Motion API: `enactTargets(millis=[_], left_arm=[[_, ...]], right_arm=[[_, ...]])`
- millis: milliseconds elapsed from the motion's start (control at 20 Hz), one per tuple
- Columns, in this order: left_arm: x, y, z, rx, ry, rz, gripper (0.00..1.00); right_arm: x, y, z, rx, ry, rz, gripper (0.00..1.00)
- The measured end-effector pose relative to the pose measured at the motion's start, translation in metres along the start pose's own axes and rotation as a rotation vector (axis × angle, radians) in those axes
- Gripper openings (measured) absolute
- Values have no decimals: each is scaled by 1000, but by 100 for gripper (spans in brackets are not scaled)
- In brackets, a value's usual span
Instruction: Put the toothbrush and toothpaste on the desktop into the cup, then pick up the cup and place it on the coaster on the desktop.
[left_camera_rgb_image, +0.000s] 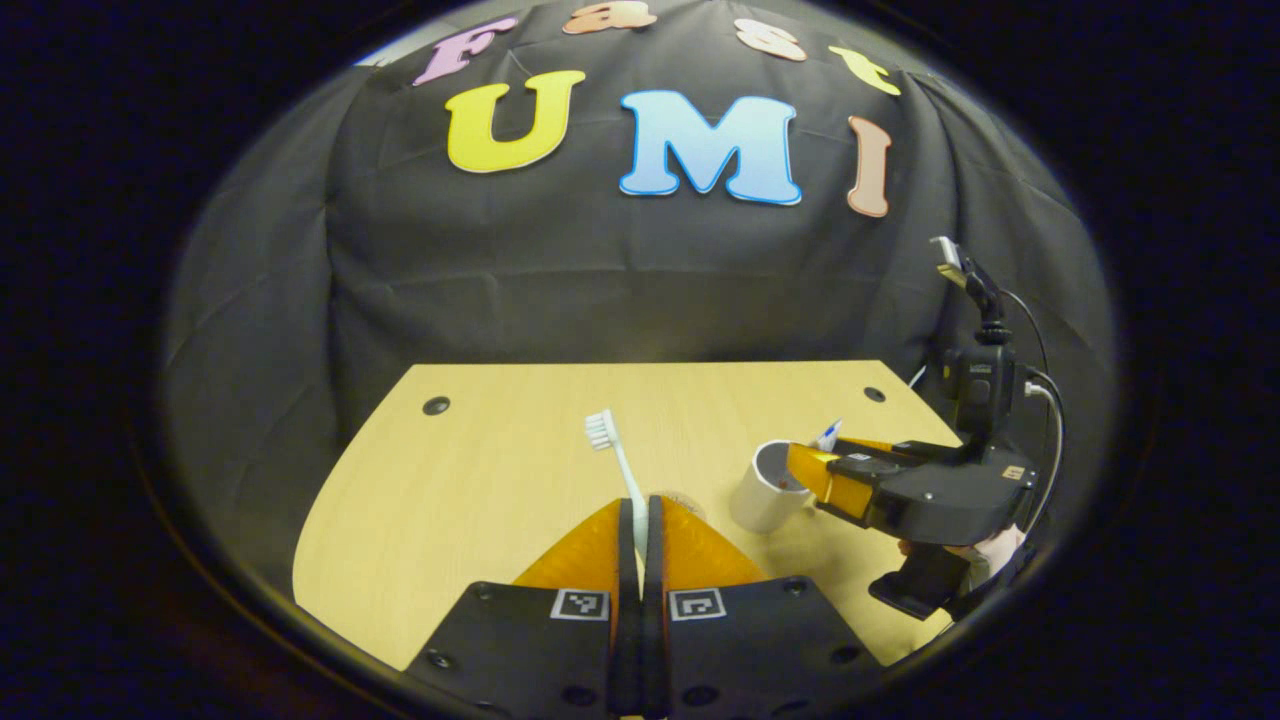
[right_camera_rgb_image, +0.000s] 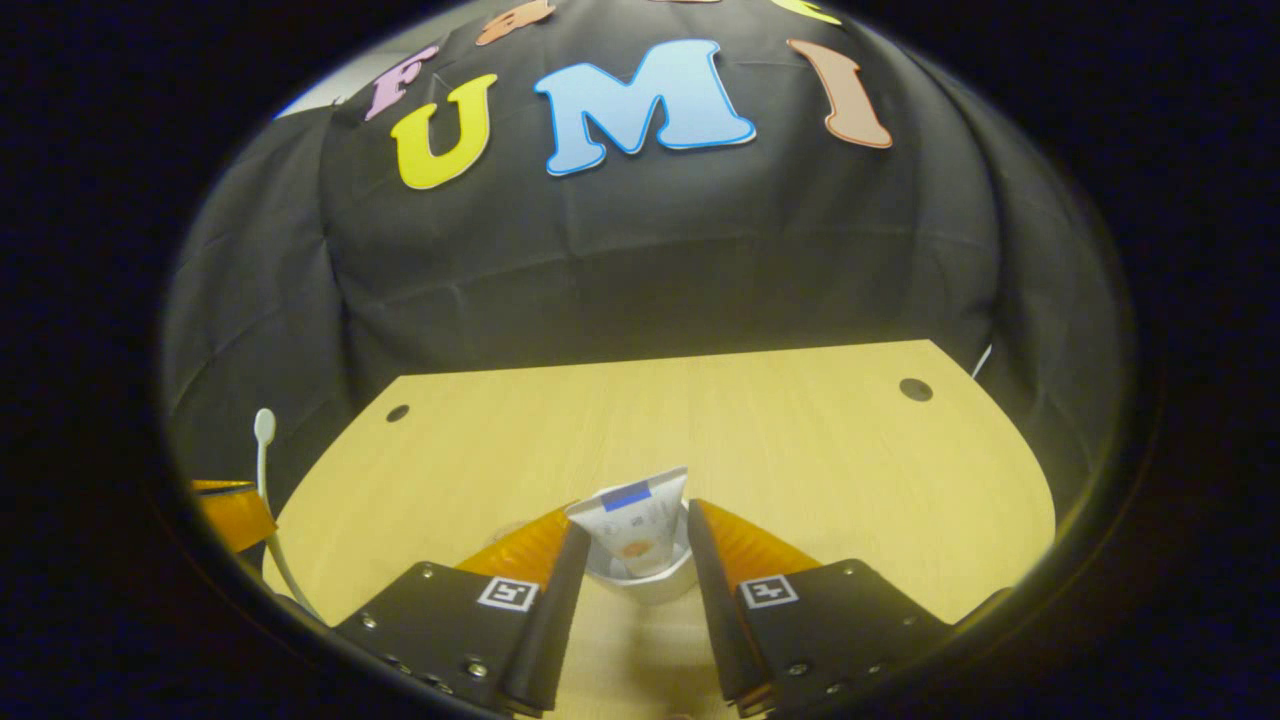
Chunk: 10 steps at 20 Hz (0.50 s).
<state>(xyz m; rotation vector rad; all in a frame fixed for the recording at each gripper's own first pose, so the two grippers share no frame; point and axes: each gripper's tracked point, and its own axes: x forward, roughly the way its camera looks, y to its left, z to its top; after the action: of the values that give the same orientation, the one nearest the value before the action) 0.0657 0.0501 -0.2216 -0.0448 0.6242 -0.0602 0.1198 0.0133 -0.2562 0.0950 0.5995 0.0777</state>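
Note:
My left gripper (left_camera_rgb_image: 640, 507) is shut on the handle of a white toothbrush (left_camera_rgb_image: 612, 450), which juts forward and upward with its bristle head over the desk. To the right stands a white cup (left_camera_rgb_image: 762, 492). My right gripper (left_camera_rgb_image: 835, 462) hovers at its rim. In the right gripper view the toothpaste tube (right_camera_rgb_image: 633, 528) stands with its lower end inside the cup (right_camera_rgb_image: 642, 585), between the spread fingers of my right gripper (right_camera_rgb_image: 635, 517), which is open. A small round edge, perhaps the coaster (left_camera_rgb_image: 686, 497), peeks out behind my left fingers. At the far left are the left gripper (right_camera_rgb_image: 230, 515) and the toothbrush (right_camera_rgb_image: 263, 432).
The light wooden desktop (left_camera_rgb_image: 480, 470) has two dark round holes (left_camera_rgb_image: 436, 405) near its far corners. Black cloth hangs close behind the far edge. A hand (left_camera_rgb_image: 985, 550) holds the right gripper, and cables run from it at the right.

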Motion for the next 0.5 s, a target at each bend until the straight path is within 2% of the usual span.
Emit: enactTargets(millis=[150, 300, 500], left_arm=[[1, 1, 11, 11, -42, -31, 8], [5, -17, 34, 20, -96, -109, 8], [23, -29, 62, 26, -183, -164, 7]], right_arm=[[-6, 0, 11, 13, -27, -3, 58], [-16, 0, 25, 35, -55, 8, 59], [-34, -6, 52, 57, -110, 4, 59]])
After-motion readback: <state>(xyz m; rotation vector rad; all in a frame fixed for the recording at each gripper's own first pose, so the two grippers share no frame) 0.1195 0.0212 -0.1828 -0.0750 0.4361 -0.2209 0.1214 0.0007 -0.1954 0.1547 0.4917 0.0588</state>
